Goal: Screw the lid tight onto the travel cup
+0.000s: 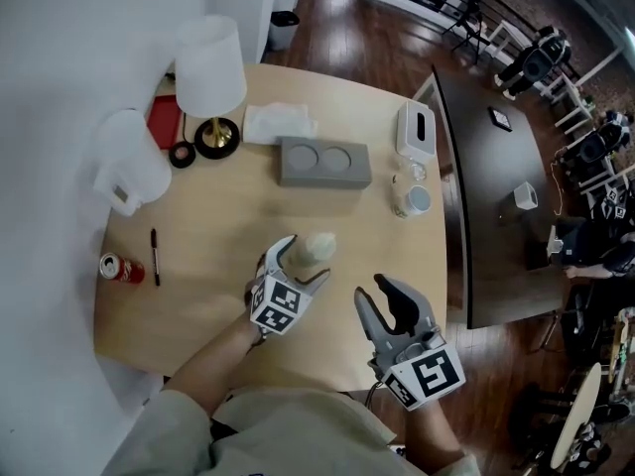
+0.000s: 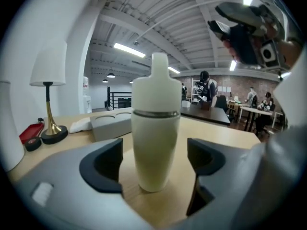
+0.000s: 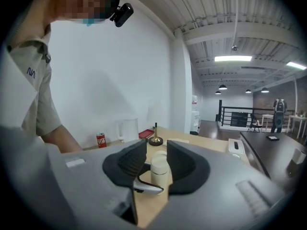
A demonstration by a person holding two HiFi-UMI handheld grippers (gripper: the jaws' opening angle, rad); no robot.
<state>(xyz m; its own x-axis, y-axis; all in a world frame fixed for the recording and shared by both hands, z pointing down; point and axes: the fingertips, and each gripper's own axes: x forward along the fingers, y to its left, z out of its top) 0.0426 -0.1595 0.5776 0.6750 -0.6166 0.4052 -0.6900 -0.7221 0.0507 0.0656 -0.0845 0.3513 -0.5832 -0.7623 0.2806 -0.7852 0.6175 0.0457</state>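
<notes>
Travel cup: stands upright on the pale tabletop, near the front edge and close to the person, in the gap of the left hand-held gripper.
Lid: sits on top of the cup, spout up and level, with a thin dark seam where it meets the body. The pictures do not show whether the thread is fully home.
Left hand-held gripper: jaws wide apart, one on each side of the cup's lower body. There is clear space on both sides, so it flanks the cup without touching it.
Right hand-held gripper: hovers to the right of the cup and well apart from it. Its jaws are partly apart with nothing between them, and the cup only shows beyond through the gap.
Done so far: the lid is placed on the cup, and the left tool is lined up around the body.
Left to do: probably everything that counts. The left jaws must close on the body to steady it, the right jaws must reach and clamp the lid, and then the lid must be turned until it is tight.
Stage: an early approach, with no grip yet on either part.
</notes>
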